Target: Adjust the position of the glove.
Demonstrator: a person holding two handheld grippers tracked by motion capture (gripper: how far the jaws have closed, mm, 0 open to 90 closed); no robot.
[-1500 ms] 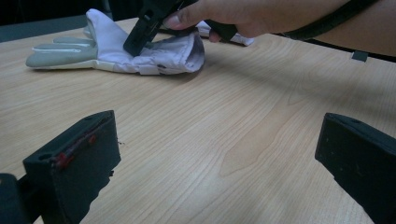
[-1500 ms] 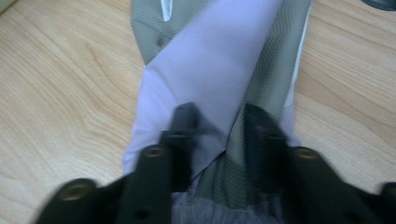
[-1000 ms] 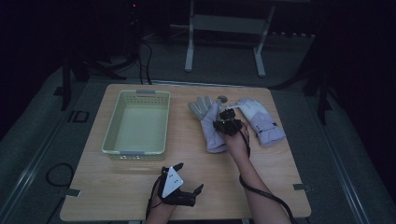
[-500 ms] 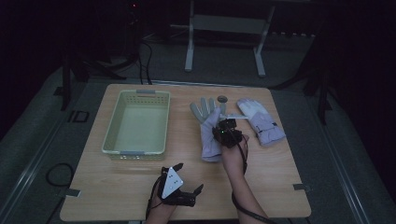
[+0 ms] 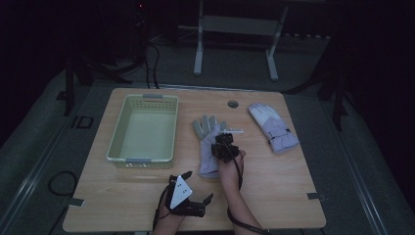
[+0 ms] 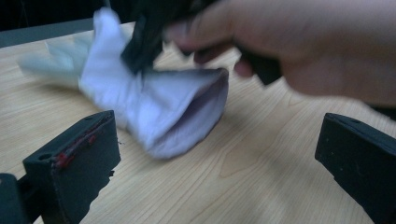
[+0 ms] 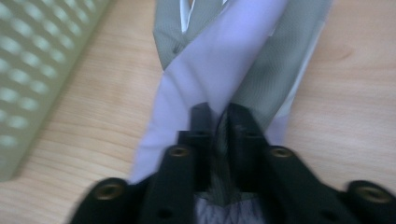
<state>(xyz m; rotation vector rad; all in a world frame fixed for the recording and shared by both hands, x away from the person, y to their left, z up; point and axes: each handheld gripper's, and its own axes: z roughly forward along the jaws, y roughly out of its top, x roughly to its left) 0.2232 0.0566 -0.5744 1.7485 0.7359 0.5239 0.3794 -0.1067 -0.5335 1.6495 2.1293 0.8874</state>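
A pale lavender glove [image 5: 209,147] with grey fingers lies on a light wood-grain table [image 5: 274,181], beside a pale green perforated basket [image 5: 143,128] (its handles grey); a second glove [image 5: 273,128] is lavender and white; both tools are black.

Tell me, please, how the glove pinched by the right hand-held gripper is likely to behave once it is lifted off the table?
The glove is probably floppy: a fold of its fabric bunches between the right hand-held gripper jaws. Its open cuff sags, so the ends would likely droop. It looks thin and light, so the small pinch should hold, though it may swing.
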